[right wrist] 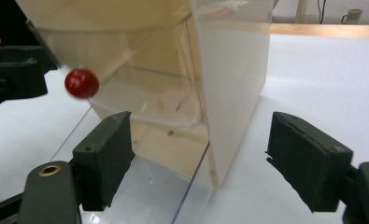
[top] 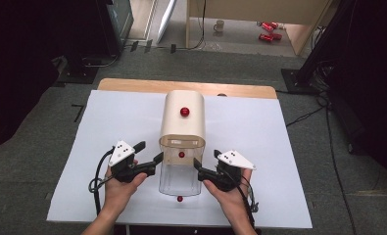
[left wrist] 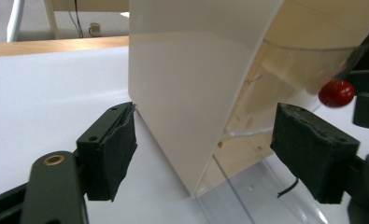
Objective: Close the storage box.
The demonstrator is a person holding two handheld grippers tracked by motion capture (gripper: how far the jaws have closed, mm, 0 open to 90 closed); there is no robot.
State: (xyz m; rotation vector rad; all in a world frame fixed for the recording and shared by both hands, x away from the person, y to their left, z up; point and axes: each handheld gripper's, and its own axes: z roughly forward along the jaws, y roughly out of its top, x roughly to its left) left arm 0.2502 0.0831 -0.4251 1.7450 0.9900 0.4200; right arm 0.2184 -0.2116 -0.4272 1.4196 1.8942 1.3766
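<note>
Nearest the table's front edge, a small red knob (top: pixel 180 199) sits at the lip of a clear curved cover (top: pixel 180 178) that lies on the white table (top: pixel 259 147). A person's hands come up on either side of it. The left gripper (top: pixel 157 157) has its jaws spread wide, and so does the right gripper (top: pixel 197 163); neither holds anything. No brand, label or writing can be read anywhere on these things.

In the left gripper view the cream box's (left wrist: pixel 191 88) near corner stands between the two black pads (left wrist: pixel 114 149), close to the left one, though whether it touches cannot be told. In the right gripper view the box's corner (right wrist: pixel 229 93) likewise stands in the gap, clear of both pads (right wrist: pixel 308 158) (another red knob (right wrist: pixel 81 83) shows on the clear front there, blurred).

Farther back, the cream box rises to a rounded top with a red knob (top: pixel 184 111) on it. Beyond the table lie grey floor, a mug (top: pixel 219 25) and red cans (top: pixel 268 30).
</note>
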